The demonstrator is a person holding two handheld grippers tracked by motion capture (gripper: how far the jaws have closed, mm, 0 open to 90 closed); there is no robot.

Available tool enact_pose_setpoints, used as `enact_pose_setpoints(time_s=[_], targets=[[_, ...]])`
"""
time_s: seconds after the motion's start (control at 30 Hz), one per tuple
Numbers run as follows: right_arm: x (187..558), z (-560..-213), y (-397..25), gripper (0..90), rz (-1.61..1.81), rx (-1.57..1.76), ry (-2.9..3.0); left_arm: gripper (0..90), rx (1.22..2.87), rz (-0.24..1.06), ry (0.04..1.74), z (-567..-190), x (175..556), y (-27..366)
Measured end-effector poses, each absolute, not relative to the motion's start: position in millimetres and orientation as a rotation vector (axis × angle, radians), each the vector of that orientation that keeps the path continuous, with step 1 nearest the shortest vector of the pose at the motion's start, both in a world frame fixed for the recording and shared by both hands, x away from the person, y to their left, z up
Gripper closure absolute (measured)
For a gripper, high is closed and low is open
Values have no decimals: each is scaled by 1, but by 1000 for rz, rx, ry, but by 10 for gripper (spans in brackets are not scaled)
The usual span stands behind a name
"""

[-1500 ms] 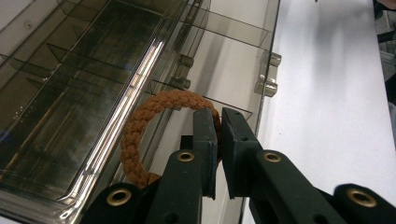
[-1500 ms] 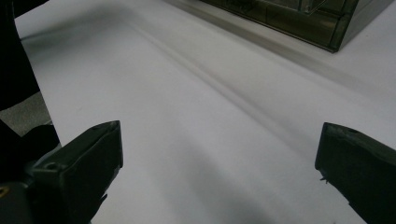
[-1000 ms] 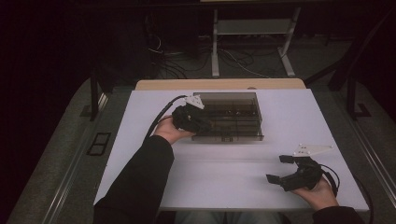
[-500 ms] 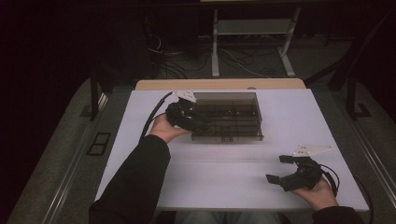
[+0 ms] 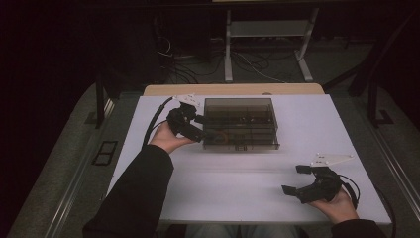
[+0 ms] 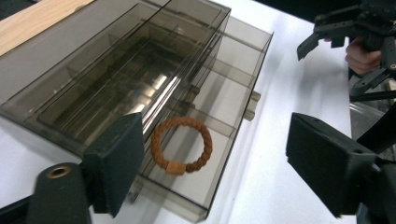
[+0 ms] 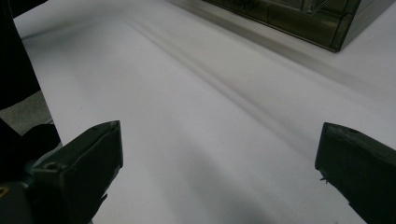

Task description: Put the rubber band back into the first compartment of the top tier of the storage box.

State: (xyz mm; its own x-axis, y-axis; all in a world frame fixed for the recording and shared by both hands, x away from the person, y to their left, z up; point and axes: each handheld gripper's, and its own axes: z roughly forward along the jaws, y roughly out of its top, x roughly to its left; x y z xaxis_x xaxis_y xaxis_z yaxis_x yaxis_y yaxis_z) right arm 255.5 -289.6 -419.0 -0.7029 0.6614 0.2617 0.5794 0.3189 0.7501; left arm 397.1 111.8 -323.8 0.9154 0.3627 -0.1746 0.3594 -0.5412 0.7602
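A smoky see-through drawer box (image 5: 240,111) stands at the table's far middle, its bottom drawer (image 6: 219,121) pulled out toward me. A brown braided ring (image 6: 182,147) lies flat in the drawer's left end compartment, seen in the high view as an orange ring (image 5: 223,136). My left gripper (image 5: 199,130) is at the box's left end, open, its jaws spread either side of that compartment and a little above it, holding nothing (image 6: 210,154). My right gripper (image 5: 293,179) is open over bare table at the front right (image 7: 219,154).
The white tabletop (image 5: 237,188) spreads in front of the box. A wooden strip (image 5: 233,89) runs along the table's far edge. The box's corner (image 7: 327,23) lies ahead of the right gripper. The drawer's small knob (image 6: 252,99) sticks out at its front.
My left gripper has drawn back to the left, off the box's left end. The right gripper and the box have stayed where they were.
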Motion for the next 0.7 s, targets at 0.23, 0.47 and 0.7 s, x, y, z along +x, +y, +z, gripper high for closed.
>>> enact_pose_setpoints(time_s=[0.23,0.47,0.7], targets=[[256,-419,-290,6,1345,1164,2474,54,2196,6,548,-320,390,117],[256,-419,-290,6,1346,1164,2473,0,2209,34,566,-320,379,123],[255,-419,-290,6,1346,1163,2475,0,2190,70,579,-321,369,133]])
